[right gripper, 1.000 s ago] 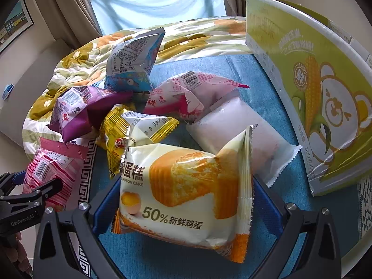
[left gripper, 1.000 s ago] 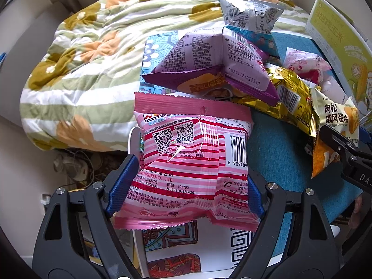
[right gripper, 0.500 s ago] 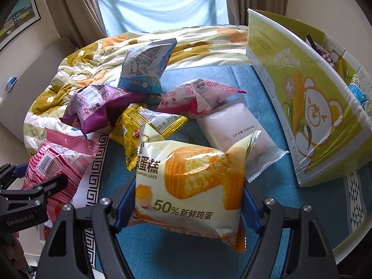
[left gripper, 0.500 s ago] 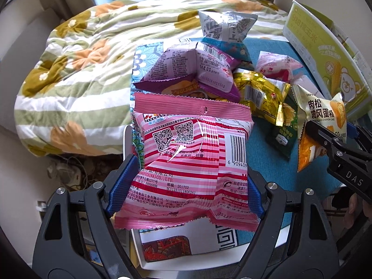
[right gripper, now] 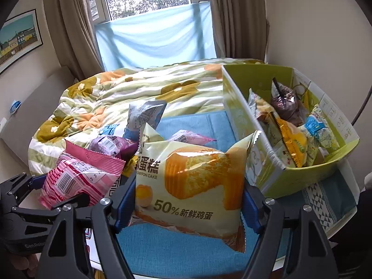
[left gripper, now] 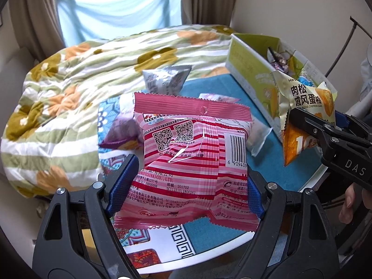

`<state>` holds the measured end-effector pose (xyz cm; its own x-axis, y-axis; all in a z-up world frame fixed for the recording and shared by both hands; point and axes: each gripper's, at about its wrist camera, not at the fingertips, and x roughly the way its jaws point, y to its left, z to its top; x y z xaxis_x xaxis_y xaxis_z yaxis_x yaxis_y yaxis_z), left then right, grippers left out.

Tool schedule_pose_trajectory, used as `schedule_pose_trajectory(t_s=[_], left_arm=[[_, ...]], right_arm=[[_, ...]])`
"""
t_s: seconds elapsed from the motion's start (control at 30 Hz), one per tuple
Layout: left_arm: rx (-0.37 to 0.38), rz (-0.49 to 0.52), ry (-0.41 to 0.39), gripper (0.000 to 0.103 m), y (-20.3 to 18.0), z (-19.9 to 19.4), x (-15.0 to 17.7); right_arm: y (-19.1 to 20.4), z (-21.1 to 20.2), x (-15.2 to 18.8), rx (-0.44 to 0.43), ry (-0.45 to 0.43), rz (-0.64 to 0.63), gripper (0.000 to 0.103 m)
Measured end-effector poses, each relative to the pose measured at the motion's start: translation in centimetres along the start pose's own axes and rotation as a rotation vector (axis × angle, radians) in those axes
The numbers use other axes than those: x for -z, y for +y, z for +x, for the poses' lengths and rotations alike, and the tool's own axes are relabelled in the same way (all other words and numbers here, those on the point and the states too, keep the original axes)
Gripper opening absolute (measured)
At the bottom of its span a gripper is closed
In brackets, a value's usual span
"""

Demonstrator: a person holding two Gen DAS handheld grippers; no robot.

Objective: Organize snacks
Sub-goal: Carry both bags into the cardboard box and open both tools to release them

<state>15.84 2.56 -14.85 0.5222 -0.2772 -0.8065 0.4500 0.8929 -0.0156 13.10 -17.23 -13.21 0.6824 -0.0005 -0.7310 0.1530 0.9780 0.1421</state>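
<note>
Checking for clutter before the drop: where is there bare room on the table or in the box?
Bare blue cloth lies between the loose packets and the green box, and more near the table's front edge under the chiffon cake packet. The box's far end looks empty; its near end is packed. The table's left side is crowded around the purple packet.

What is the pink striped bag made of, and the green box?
The pink striped bag looks like thin glossy plastic film: it shines, crinkles and has crimped zigzag ends. The green box looks like printed cardboard, judging by its stiff flat walls and pale cut edges.
</note>
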Motion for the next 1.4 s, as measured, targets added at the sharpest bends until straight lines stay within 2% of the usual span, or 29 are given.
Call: schedule_pose_trajectory(t_s=[0.23,0.47,0.7,0.87,0.97,1.0,1.03,1.1,1.27,1.4], left_arm=[[0.054,0.049,-0.097,0.081,-4.6,-1.0,-5.5],[0.073,0.046,-0.15,0.081,-10.7,0.5,-11.5],[0.073,0.005,-0.126,0.081,-17.7,4.6,-16.7],[0.053,-0.035,-0.083,0.081,-21.7,8.3,-19.0],[0.045,-0.063,-0.05,0.081,-23.7,10.5,-20.0],[0.05,-0.074,-0.045,0.084,-24.2,11.2,-20.2],[0.072,-0.078,-0.037,0.092,-24.7,11.9,-20.4],[0.049,-0.091,-0.011,0.102,-25.7,13.2,-20.6],[0.016,-0.11,0.053,0.102,-26.3,14.6,-19.4],[-0.008,-0.13,0.075,0.102,-25.3,13.8,-18.1]], right_arm=[[-4.5,-3.7,-2.9,0.038,-0.052,0.063,0.073],[-11.1,-5.3,-6.0,0.07,-0.09,0.088,0.073],[-18.4,-4.9,-9.5,0.051,-0.101,0.102,0.073],[-22.5,-3.4,-11.7,0.014,-0.085,0.082,0.073],[-24.6,-2.4,-12.8,-0.008,-0.063,0.068,0.073],[-25.3,-2.0,-13.1,-0.016,-0.056,0.062,0.073],[-25.8,-1.8,-13.3,-0.022,-0.049,0.054,0.073],[-26.9,-1.0,-13.7,-0.032,-0.037,0.042,0.073],[-28.8,0.8,-14.4,-0.073,-0.005,0.035,0.073],[-29.1,2.5,-14.8,-0.118,0.026,0.03,0.073]])
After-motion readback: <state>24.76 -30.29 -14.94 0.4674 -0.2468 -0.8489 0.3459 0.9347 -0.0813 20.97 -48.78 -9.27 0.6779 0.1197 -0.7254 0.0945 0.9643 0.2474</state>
